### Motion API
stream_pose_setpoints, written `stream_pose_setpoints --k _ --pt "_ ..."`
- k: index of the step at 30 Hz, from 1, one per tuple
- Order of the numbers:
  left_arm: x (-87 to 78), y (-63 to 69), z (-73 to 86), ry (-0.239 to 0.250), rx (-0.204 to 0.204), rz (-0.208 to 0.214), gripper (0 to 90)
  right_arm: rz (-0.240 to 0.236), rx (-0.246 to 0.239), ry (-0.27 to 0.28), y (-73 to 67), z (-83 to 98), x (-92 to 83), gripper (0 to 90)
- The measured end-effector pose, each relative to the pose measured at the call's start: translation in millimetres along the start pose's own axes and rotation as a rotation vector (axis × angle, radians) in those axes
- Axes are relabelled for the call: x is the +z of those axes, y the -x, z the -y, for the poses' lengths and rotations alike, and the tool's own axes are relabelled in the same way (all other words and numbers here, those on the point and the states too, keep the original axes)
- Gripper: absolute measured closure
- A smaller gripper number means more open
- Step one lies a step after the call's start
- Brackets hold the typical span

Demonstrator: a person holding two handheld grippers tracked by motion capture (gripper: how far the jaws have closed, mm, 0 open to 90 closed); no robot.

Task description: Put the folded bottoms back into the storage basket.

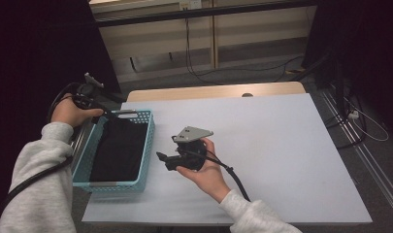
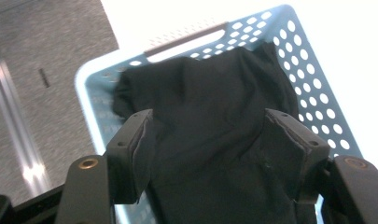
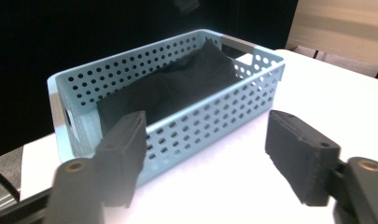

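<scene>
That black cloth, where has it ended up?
The black cloth lies inside the light blue basket at the left edge of the white table in the high view, between the left tongs and the right tongs.

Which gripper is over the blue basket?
The left gripper, hovering above the basket's far end and the black cloth; the right gripper is beside it over the table.

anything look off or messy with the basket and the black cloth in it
Mostly tidy. The black cloth lies bunched inside the blue basket, nothing hanging over the rim. The one odd thing: the basket sits at the table's left edge, and its left side seems to stick out past it, so a nudge might tip it.
</scene>
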State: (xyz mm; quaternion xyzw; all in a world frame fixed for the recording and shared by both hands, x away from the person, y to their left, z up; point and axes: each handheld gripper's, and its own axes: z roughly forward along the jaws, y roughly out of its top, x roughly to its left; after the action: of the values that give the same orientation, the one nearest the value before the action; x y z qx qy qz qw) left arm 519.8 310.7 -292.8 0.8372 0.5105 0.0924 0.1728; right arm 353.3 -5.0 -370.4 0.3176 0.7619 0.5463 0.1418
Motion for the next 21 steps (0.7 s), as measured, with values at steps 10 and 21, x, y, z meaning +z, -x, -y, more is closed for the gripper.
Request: stream_pose_setpoints --k 10,21 --pt "26.9 4.9 28.4 0.043 0.016 0.03 37.1 0.037 0.01 -0.035 40.9 28.9 -29.0 17.9" --pt "65.8 7.4 64.4 0.018 0.021 0.024 81.8 0.095 0.067 -0.055 68.9 69.0 -70.0 17.3"
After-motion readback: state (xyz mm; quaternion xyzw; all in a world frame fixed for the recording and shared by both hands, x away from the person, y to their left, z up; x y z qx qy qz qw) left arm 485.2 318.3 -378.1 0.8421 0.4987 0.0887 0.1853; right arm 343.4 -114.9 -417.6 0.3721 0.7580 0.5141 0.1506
